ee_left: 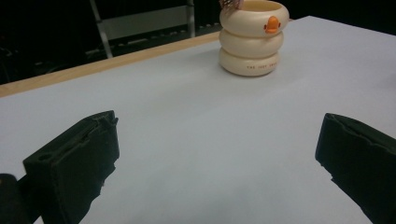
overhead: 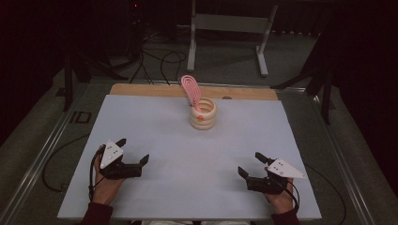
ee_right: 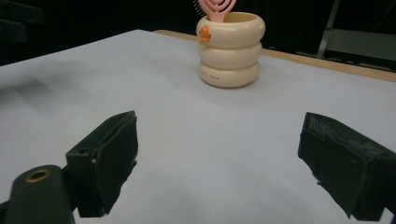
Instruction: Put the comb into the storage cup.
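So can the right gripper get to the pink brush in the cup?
Probably yes. The right gripper is open, and bare white table lies between it and the cream cup. The pink brush sticks up above the rim, easy to grab.

Cream ringed holder on white table, fingers spread

Pink brush: handle sunk inside the cream holder, lower end hidden. In the left gripper view the brush is cut off by the top edge, just bristle tips left; in the right gripper view its head is cropped too. Small print on the holder's bottom ring too tiny to read. Person's forearms cut at the high view's bottom edge. Dark room behind, details unreadable.
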The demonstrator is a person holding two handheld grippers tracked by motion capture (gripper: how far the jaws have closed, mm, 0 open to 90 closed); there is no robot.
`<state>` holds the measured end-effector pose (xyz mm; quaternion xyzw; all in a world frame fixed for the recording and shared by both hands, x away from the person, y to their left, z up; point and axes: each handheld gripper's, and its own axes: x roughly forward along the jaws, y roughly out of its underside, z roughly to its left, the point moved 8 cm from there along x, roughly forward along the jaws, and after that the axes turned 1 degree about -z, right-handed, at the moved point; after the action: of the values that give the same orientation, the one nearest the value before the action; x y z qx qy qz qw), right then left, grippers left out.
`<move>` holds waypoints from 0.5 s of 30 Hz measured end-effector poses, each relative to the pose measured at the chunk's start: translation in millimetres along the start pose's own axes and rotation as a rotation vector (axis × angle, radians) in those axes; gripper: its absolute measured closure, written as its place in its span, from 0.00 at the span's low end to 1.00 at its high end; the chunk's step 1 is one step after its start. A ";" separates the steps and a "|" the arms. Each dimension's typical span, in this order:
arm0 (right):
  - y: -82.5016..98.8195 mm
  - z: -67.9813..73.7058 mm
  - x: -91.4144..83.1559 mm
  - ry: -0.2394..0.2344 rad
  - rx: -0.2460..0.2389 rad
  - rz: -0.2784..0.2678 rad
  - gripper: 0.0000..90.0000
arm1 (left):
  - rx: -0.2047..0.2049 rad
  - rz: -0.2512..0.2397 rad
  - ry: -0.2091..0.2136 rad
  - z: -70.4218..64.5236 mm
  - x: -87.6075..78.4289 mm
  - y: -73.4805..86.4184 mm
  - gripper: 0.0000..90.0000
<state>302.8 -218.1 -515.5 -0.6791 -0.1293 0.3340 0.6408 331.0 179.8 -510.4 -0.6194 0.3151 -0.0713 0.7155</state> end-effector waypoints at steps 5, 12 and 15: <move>-1.2 -4.6 -1.5 0.013 -0.001 0.000 0.14 | -0.002 -0.008 -0.009 1.6 -11.5 6.6 0.00; -4.3 -13.8 -3.3 0.039 -0.007 -0.006 0.13 | 0.007 -0.037 -0.017 1.3 -28.6 12.3 0.00; -6.2 -18.0 -4.7 0.053 -0.006 -0.013 0.13 | 0.007 -0.050 -0.037 2.1 -35.1 12.8 0.00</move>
<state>311.9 -234.1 -509.0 -0.6888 -0.1178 0.3113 0.6440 300.7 201.8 -509.6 -0.6259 0.2860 -0.0790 0.7213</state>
